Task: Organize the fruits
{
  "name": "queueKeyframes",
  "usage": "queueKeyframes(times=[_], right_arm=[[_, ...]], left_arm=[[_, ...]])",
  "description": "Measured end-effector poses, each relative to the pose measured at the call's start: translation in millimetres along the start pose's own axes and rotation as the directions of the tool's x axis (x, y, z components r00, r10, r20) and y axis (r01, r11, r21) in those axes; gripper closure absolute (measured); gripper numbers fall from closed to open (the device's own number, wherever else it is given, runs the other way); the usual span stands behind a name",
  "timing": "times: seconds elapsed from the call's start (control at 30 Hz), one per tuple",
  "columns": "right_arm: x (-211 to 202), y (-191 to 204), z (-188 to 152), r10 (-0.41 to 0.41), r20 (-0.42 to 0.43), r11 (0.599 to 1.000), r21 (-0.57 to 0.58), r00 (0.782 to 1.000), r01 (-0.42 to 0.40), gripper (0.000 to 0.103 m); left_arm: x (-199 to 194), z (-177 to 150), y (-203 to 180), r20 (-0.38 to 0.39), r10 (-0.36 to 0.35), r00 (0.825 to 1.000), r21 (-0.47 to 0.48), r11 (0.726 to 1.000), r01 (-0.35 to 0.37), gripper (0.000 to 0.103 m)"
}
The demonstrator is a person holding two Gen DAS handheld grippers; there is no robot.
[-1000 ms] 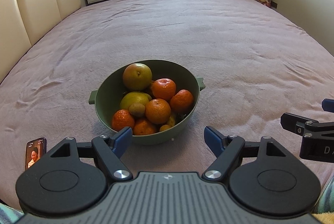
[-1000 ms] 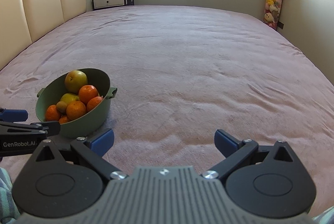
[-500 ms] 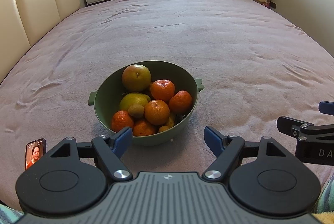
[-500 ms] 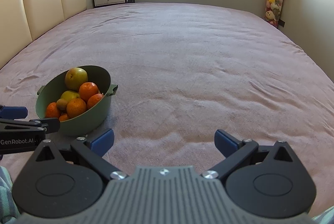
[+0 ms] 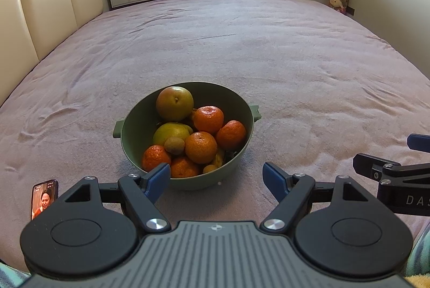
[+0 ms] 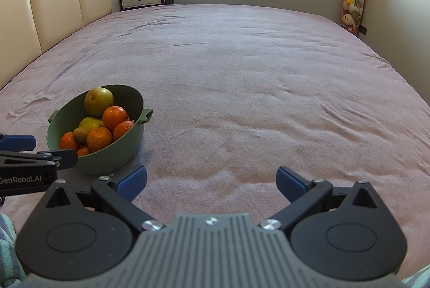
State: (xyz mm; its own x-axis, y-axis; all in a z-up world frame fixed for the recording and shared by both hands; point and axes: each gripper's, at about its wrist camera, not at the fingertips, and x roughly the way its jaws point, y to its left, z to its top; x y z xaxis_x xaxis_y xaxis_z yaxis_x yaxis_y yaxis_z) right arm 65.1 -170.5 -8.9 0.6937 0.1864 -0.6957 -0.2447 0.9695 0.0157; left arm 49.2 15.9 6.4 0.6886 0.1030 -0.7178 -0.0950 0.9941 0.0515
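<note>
Here, both tongs are spread and hold nothing: the left tongs [image 5: 216, 179] sit just short of the green bowl [image 5: 243, 151], the right tongs [image 6: 211, 182] beside it over bare bedspread [image 6: 255, 89]. All visible fruit, mandarins [image 5: 200, 147], pears [image 5: 174, 103] and a kiwi [image 5: 174, 145], lies heaped inside the bowl. That fits fruit already gathered, or a pile awaiting sorting. Beyond the bowl stands the headboard [image 5: 48, 16].

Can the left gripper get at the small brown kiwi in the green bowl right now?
Probably yes. The left gripper is open and empty, facing the bowl; the kiwi sits exposed on top, though oranges crowd it.
</note>
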Motion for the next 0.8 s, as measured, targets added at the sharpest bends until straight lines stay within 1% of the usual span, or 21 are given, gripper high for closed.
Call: queueKeyframes(times=[0.5,0.6,0.8], right_arm=[[-0.1,0.7,-0.4,0.001,-0.001,1.0,-0.004,1.0,-0.001,0.004],[0.1,0.6,-0.4,0.003,-0.004,1.0,-0.003,1.0,-0.003,0.004],[0.3,0.1,-0.3,0.007,-0.007,1.0,-0.006,1.0,-0.007,0.004]], left_arm=[[-2.7,1.8,0.9,0.011,-0.004,1.0,-0.008,1.0,0.005,0.012],[-3.6,1.6,1.0,0.013,-0.01,1.0,-0.007,1.0,0.01,0.014],[-5.8,2.2,0.8,0.022,-0.002,1.0,-0.011,1.0,0.002,0.014]])
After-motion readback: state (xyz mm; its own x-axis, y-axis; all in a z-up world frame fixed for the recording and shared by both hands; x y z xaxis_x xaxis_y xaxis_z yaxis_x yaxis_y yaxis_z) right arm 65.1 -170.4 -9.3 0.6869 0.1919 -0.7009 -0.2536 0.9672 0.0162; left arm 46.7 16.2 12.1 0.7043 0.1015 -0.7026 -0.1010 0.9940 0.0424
